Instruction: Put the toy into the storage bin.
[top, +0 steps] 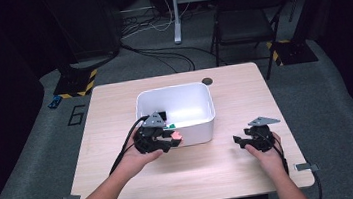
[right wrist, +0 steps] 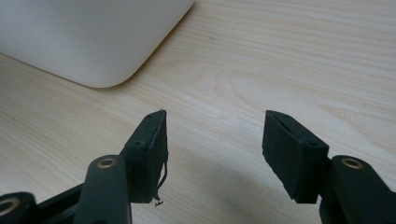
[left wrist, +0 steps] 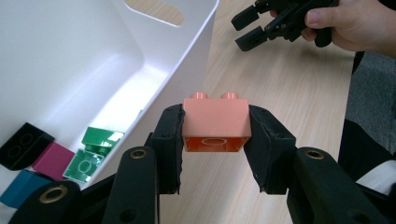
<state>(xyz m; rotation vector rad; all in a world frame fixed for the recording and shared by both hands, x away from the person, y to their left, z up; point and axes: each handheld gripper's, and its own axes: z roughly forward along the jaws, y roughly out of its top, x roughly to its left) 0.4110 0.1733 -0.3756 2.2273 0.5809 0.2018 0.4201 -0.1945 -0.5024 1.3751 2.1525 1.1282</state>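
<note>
Salmon two-stud brick (left wrist: pixel 215 122): upright, clamped by both sides, above table beside bin rim.

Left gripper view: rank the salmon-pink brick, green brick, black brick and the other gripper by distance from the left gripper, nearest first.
1. Salmon-pink plastic brick, clamped between the left gripper pads.
2. Green plastic brick, inside the white plastic bin, lower left.
3. Black plastic brick, farther left in the bin.
4. Right gripper, top right, over the wooden table.

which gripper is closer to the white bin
Left. The left gripper, clamped on a salmon brick, is right at the white bin by its near wall. The right gripper sits open on the table, off to the bin's right.
</note>
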